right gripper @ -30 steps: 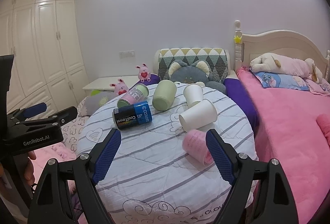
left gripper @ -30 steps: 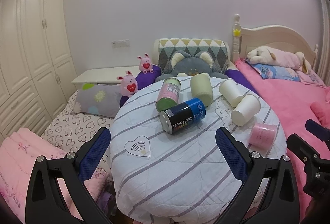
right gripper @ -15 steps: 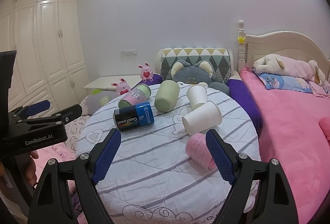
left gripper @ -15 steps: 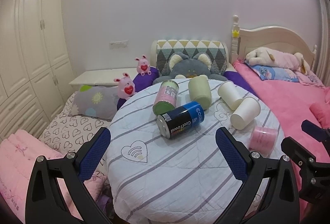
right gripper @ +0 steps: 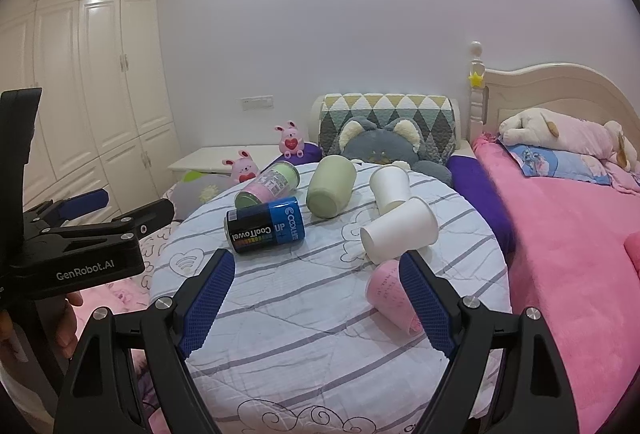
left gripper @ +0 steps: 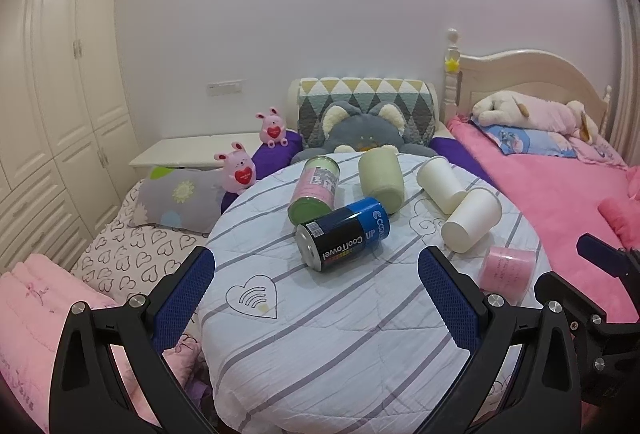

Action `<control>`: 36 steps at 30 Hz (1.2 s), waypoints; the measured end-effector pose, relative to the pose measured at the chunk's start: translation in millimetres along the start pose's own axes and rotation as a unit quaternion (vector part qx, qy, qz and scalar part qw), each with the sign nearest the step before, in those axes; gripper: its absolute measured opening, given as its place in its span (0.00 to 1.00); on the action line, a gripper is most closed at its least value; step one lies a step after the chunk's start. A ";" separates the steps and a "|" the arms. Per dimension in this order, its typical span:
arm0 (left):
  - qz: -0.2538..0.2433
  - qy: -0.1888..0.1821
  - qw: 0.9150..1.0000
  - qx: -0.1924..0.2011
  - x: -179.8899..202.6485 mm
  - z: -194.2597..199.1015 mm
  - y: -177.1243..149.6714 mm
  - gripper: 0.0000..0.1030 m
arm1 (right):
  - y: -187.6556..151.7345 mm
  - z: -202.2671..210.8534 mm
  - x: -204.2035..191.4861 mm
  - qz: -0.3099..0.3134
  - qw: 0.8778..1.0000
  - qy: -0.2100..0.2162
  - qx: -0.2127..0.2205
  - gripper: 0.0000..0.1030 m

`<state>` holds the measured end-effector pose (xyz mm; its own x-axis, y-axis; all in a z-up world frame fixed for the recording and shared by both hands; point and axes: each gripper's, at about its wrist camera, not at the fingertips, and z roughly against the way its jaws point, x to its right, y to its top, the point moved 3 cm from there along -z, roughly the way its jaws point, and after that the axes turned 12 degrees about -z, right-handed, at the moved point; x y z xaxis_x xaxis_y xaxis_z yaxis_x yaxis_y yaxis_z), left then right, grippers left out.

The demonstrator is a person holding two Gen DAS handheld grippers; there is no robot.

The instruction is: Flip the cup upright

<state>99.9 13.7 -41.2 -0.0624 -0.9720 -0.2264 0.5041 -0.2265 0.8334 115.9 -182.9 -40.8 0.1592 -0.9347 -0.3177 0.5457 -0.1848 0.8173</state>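
Jaws spread empty on both grippers, I saw the small pink paper cup (right gripper: 394, 294) lying sideways, mouth near-right, touching my right gripper's (right gripper: 316, 298) right finger (right gripper: 424, 304), far from my left gripper (left gripper: 316, 298).

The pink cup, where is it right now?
The pink cup lies on its side at the table's right edge, just before the nearer white cup, beside the right tool's finger.

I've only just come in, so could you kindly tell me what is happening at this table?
A person holds a gripper in each hand above a round table with a striped cloth. Both the left gripper and the right gripper are open and hold nothing. Six containers lie tipped over, among them a pink paper cup, two white paper cups and a blue and black can. None is upright yet.
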 end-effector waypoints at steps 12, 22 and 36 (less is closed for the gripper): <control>-0.011 -0.049 0.999 -0.013 -10.2 -22.5 -4.4 1.00 | -3.3 -11.0 2.8 -0.007 1.000 0.000 -0.014 0.83; -0.041 -0.072 0.995 -0.047 -25.6 -89.5 -9.6 1.00 | -9.6 -57.3 -4.6 0.001 0.999 0.003 -0.054 0.83; -0.079 -0.140 0.979 -0.122 -12.9 -195.4 -14.7 1.00 | -2.8 -108.4 -8.9 0.013 0.997 0.012 -0.078 0.83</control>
<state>261.6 41.7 -149.0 -0.3732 -0.9125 -0.1674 0.6583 -0.3876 0.6453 202.1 -141.2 -92.4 0.1940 -0.9309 -0.3096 0.6621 -0.1087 0.7415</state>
